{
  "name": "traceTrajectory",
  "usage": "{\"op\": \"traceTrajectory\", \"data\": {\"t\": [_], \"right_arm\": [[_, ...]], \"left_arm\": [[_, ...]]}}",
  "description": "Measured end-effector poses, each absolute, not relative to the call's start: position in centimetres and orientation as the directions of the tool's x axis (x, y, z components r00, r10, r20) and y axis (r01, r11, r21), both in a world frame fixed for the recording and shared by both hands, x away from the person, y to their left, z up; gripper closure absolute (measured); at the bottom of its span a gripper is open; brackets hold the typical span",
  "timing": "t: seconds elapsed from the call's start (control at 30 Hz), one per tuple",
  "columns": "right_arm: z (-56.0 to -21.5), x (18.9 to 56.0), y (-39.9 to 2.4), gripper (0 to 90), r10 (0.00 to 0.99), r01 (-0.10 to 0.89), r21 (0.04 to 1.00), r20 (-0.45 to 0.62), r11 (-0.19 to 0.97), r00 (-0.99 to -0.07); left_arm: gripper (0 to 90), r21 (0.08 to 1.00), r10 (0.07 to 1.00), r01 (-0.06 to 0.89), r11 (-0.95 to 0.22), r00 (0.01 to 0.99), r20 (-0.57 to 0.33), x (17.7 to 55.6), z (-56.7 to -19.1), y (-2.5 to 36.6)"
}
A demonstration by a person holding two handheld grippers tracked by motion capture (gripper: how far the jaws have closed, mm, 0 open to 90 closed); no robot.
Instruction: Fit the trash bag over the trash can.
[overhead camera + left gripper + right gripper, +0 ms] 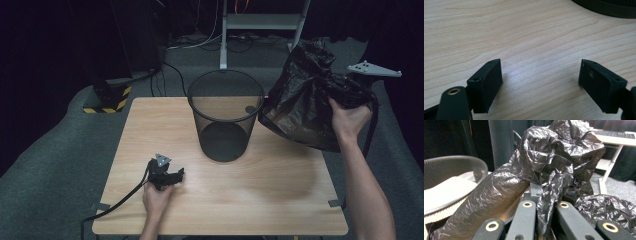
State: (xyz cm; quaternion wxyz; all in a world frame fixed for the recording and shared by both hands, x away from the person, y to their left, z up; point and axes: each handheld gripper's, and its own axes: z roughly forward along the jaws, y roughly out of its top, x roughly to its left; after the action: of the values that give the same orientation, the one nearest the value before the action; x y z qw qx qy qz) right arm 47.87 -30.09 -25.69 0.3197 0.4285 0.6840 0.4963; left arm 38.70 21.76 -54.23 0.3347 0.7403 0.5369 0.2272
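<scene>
Dark drapes and grey carpet surround a pale wooden table (280, 200). At its near left, the left gripper (172, 176) is rested on the wood, its jaws spread wide with nothing between them. At centre, a black mesh bin (226, 114) stands upright and unlined. To the right, the black plastic bag (305, 102) is held aloft beside the bin, pinched tightly in the right gripper (545, 210). Lining is best done by having the bag's mouth found and spread over the rim, with the idle gripper brought to the opposite edge.

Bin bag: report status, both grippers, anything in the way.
Right gripper shut on bag, held up beside bin. Left gripper open, resting on table. Bin mouth clear.
</scene>
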Motion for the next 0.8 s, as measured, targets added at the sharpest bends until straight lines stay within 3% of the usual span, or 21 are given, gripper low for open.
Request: {"op": "traceTrajectory", "data": {"t": [0.8], "right_arm": [[-19.0, 46.3, -29.0, 89.6, 0.904, 0.14, 0.98, -0.072, 0.143, -0.422]], "left_arm": [[19.1, 0.74, 0.947, 0.641, -0.201, 0.321, -0.021, 38.7, -54.2, 21.8]]}}
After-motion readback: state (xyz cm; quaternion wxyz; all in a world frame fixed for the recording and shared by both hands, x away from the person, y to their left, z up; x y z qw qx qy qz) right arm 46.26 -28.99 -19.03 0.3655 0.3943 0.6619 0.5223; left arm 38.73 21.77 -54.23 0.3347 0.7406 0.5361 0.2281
